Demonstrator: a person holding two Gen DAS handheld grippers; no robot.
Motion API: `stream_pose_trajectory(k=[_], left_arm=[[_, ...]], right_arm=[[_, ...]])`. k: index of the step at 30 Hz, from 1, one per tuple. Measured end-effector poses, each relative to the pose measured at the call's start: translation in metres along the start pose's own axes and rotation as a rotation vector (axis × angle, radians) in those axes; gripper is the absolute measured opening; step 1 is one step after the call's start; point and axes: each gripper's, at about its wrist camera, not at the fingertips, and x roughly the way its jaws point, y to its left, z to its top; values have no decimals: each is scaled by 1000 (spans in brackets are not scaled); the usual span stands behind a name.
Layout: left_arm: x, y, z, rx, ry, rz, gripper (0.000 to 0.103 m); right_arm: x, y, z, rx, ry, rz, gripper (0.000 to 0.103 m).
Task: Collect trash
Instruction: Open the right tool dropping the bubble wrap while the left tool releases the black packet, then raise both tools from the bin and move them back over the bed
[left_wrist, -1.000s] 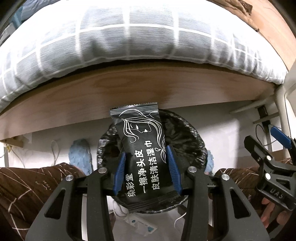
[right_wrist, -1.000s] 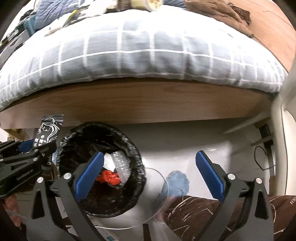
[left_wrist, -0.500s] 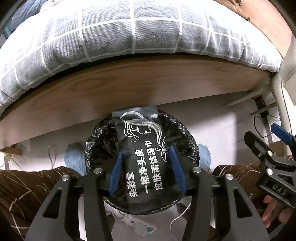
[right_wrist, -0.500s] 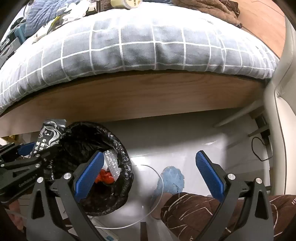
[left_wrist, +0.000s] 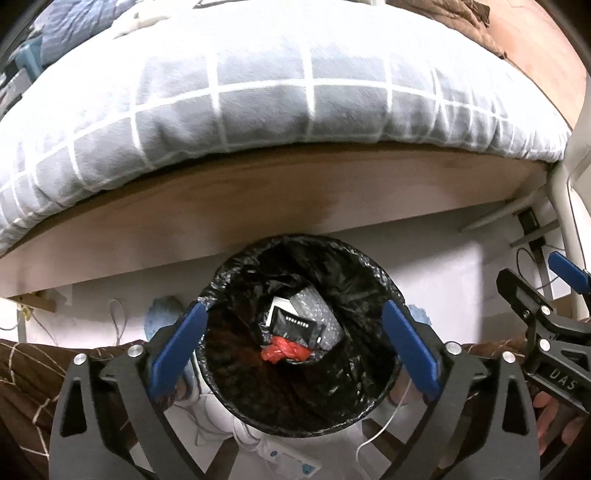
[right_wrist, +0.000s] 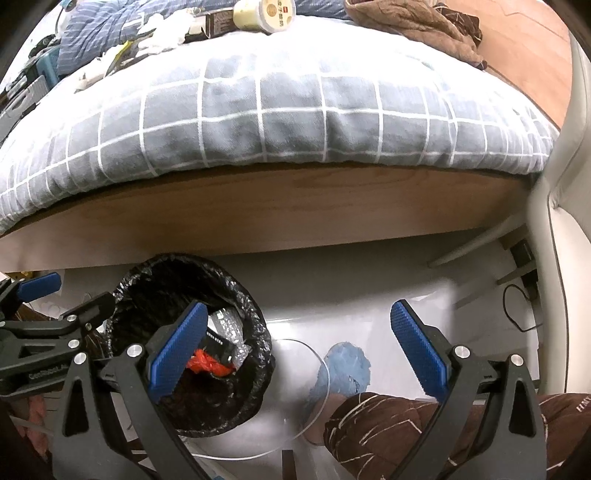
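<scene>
A round bin lined with a black bag stands on the floor by the bed. The black wet-wipe packet lies inside it on bubble wrap, beside a red scrap. My left gripper hovers straight over the bin's mouth, its jaws opening wide with nothing between the blue pads. My right gripper is open and empty, to the right of the bin, above the floor. Each gripper shows at the edge of the other's view.
The bed's wooden side rail with a grey checked quilt overhangs the bin. A person's legs in brown patterned trousers and blue slippers stand close by. Clutter and a cup lie on the bed. Cables trail at right.
The left gripper's jaws spread wide and let go of the black packet, which dropped into the bin. The right gripper stayed open and barely moved.
</scene>
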Motion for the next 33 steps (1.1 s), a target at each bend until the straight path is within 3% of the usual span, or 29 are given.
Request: stream_pose_trajectory(k=[4,13,33], left_arm=[[-14,9,7,-31,-34,-14,97],[-60,20,31,-18,-198,30,97],[-89,79,91,-100,-344,110,97]], right_arm=[[-10,6,9,-22,-45,0,95],[-38,20,35,-75,-170,9,95],[-62,37,116,-89,-346,52,95]])
